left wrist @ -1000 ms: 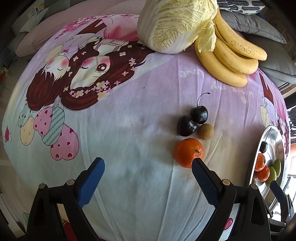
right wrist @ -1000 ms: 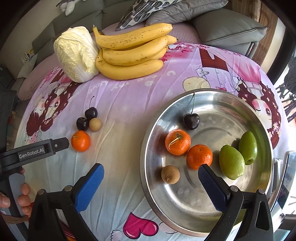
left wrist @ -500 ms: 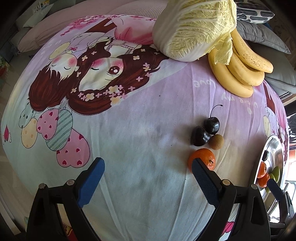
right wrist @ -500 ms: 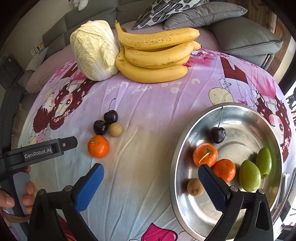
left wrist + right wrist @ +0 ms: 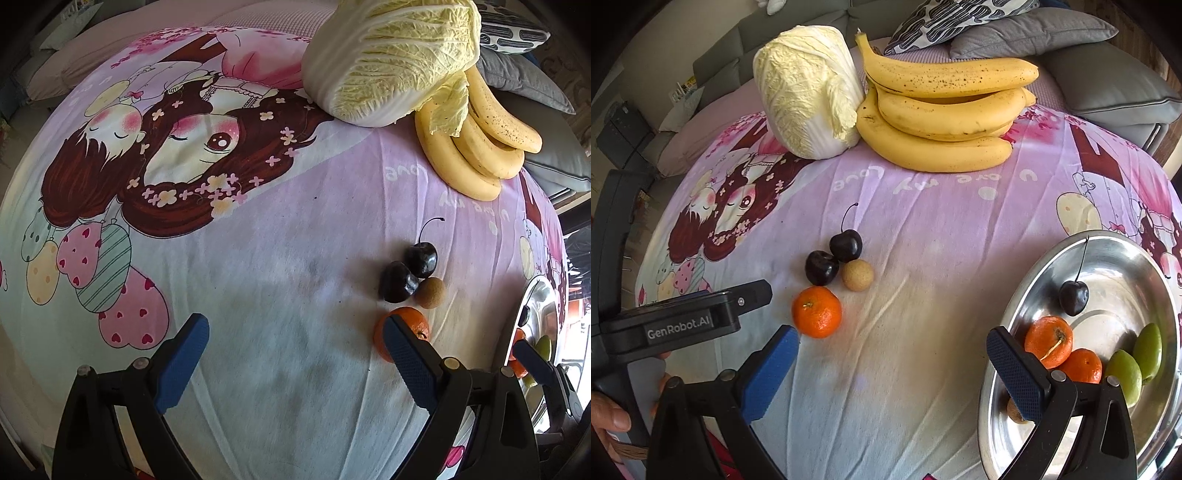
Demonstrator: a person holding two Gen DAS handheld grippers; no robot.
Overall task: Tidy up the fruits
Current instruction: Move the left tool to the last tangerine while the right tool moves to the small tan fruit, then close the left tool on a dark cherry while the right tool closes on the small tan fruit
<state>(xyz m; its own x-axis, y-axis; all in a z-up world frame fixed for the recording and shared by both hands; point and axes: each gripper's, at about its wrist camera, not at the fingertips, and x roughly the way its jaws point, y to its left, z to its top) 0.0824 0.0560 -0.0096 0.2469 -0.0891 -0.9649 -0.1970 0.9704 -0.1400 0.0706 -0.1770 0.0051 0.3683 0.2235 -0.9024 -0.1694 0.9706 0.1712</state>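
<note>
On the cartoon-print cloth lie a tangerine (image 5: pixel 816 312), two dark cherries (image 5: pixel 846 246) (image 5: pixel 821 267) and a small brown longan (image 5: pixel 857 275), close together. In the left wrist view the tangerine (image 5: pixel 415 321) sits behind my right fingertip, with the cherries (image 5: pixel 399 281) and longan (image 5: pixel 431 293) beyond. A steel plate (image 5: pixel 1123 269) at the right holds a cherry (image 5: pixel 1073 297), two tangerines (image 5: pixel 1049 341), two green fruits (image 5: pixel 1124 371) and a longan. My left gripper (image 5: pixel 293 352) is open and empty. My right gripper (image 5: pixel 892 363) is open and empty, between the loose fruits and the plate.
A napa cabbage (image 5: pixel 809 96) and a bunch of bananas (image 5: pixel 942 118) lie at the far side of the cloth. Grey sofa cushions (image 5: pixel 1108 81) stand behind. The left gripper's body (image 5: pixel 683 325) is at the left in the right wrist view. The plate's rim (image 5: pixel 532 299) shows in the left wrist view.
My right gripper has swung left, away from over the plate toward the loose fruits. My left gripper has drifted left, so the fruits now sit further right in its view. Both stay open.
</note>
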